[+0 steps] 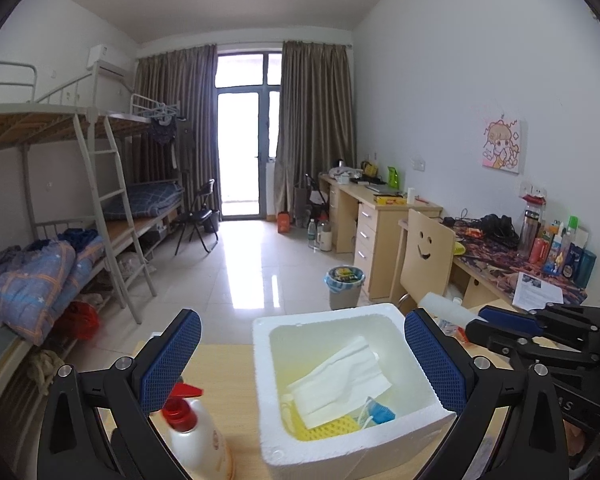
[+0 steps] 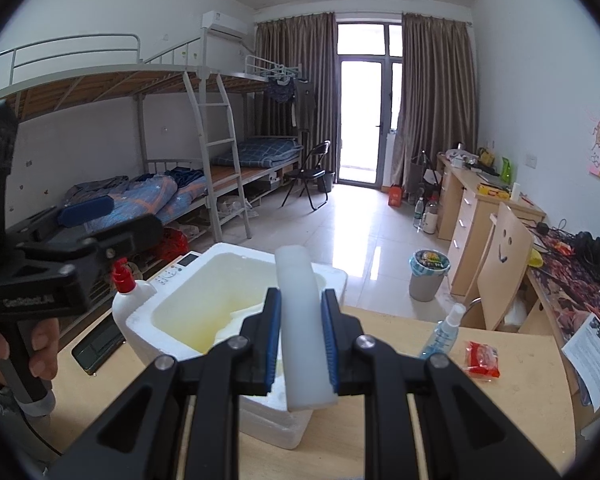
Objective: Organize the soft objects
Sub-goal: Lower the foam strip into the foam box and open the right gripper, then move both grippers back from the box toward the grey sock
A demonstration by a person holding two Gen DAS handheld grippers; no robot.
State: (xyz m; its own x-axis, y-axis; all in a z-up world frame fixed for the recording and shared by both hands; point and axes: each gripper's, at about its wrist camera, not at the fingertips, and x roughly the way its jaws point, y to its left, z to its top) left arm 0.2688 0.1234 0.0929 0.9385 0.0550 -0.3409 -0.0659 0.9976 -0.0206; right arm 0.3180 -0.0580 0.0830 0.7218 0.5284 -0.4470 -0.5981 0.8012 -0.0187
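Above the foam box, my right tongs grip 1 white foam strip; left tongs gape empty. Released off-centre, it could catch the rim and topple onto the desk.

both wrist views closely share foam box.

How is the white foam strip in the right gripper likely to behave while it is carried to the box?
The white foam strip stands nearly straight above the right gripper, so it is probably fairly stiff. It looks like light foam. The pads may dent it slightly. It hangs over the foam box, so dropping it in should be easy.
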